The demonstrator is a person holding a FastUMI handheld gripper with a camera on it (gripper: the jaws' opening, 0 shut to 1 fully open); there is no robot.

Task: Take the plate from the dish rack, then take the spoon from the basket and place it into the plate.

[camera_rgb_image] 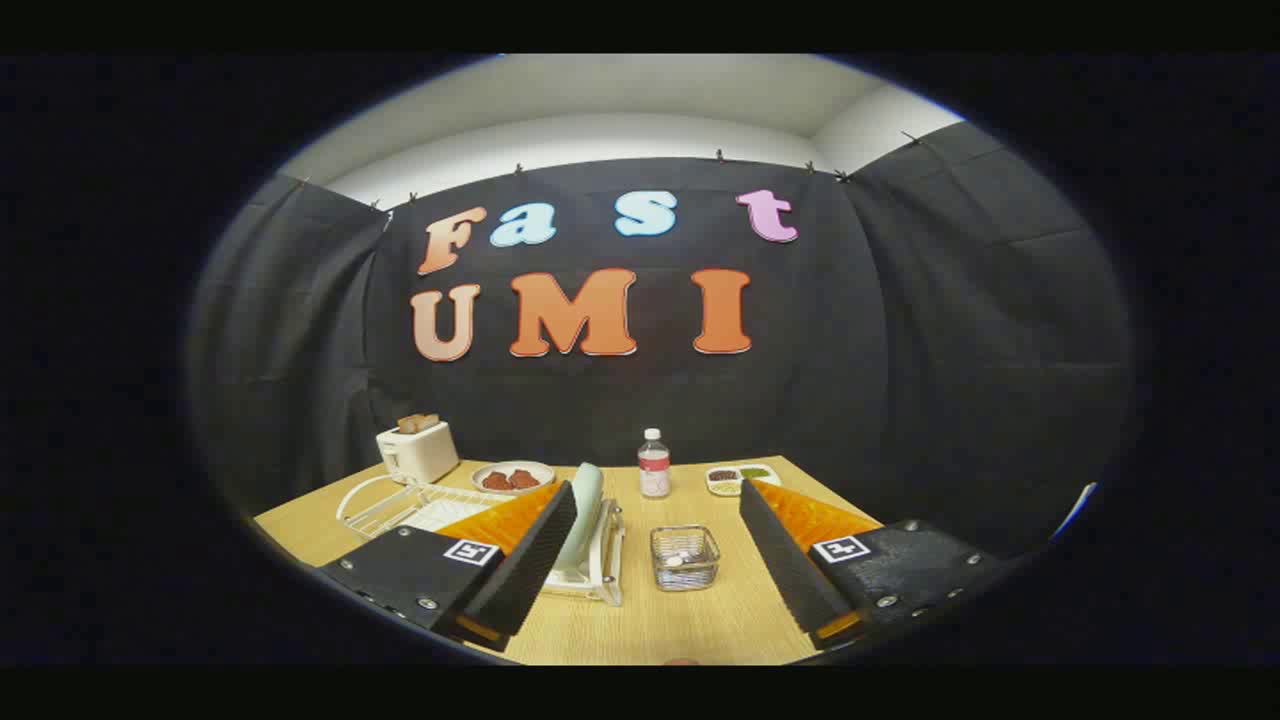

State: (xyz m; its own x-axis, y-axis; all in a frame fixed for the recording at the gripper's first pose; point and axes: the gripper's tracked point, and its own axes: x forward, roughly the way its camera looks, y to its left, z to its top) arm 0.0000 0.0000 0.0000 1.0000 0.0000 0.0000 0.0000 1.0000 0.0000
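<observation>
Fingers (pixel 657 560) spread wide, gripping nothing; basket (pixel 685 557) sits just ahead between them, spoon (pixel 676 560) inside. Plate (pixel 581 520) stands on edge in the rack (pixel 600 570), leaning slightly.

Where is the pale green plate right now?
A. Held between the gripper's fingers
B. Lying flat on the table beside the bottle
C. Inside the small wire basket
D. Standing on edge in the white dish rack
D: the plate stands upright in the dish rack, just ahead of one finger of the open gripper, which holds nothing; the wire basket sits apart beside the rack.
</observation>
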